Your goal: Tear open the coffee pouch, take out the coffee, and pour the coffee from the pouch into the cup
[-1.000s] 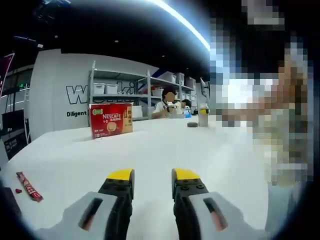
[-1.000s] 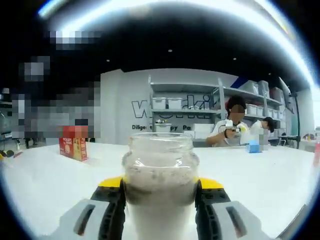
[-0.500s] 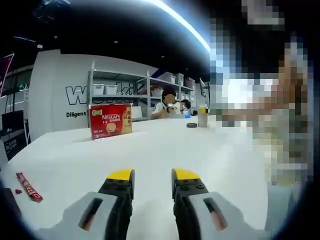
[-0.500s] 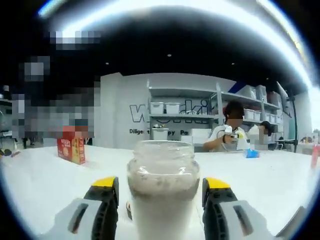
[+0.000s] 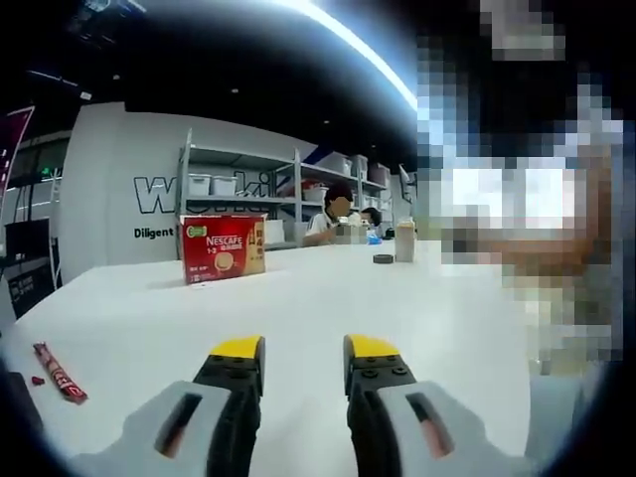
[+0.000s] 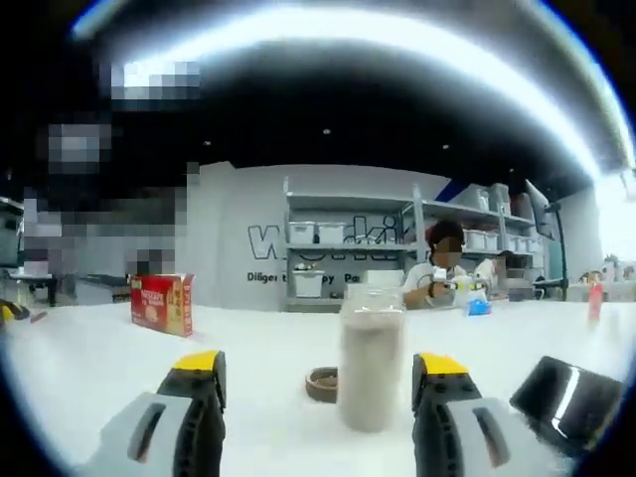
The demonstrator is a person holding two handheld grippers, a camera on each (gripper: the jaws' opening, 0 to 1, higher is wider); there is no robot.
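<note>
My right gripper (image 6: pixel 316 383) stands wide open and empty before the cup (image 6: pixel 372 358) beside its lid (image 6: pixel 322 383), my left gripper (image 5: pixel 302 348) slightly open and empty with the coffee pouch (image 5: pixel 60 372) near left, so a careless sweep could topple that cup.

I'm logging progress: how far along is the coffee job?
Looks nearly done. A red sachet lies on the table, seemingly discarded. The jar holds pale powder and stands free between the open right gripper jaws, its lid beside it. The left gripper is open and empty. Nothing is in hand; possibly only closing the jar remains.
</note>
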